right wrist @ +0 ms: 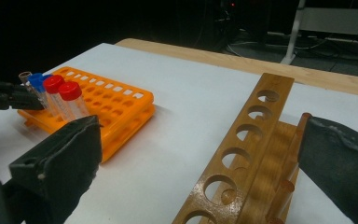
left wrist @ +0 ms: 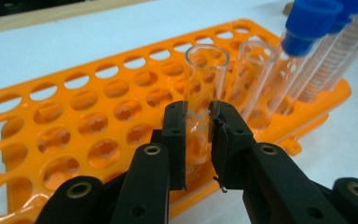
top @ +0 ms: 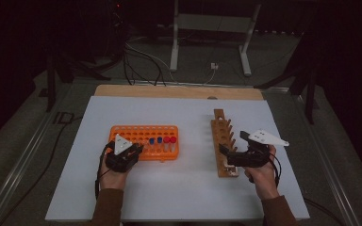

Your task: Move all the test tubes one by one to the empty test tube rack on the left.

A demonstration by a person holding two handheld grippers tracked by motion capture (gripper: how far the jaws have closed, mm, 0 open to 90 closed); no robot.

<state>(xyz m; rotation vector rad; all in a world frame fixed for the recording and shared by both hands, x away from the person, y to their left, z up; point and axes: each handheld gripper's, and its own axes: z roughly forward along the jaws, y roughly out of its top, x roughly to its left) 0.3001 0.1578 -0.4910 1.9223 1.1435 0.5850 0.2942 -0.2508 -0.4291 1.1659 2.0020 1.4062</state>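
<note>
While your left gripper (left wrist: 198, 121) has its jaws clamped on a clear tube (left wrist: 205, 93) standing in the orange rack (left wrist: 74, 121), your right gripper (right wrist: 200, 158) has its jaws wide apart, nothing between them, over the near end of the wooden rack (right wrist: 256, 140). The capped tubes (top: 162, 140) (blue, then red) stand at the tube's three o'clock on the table (top: 193, 188).
</note>
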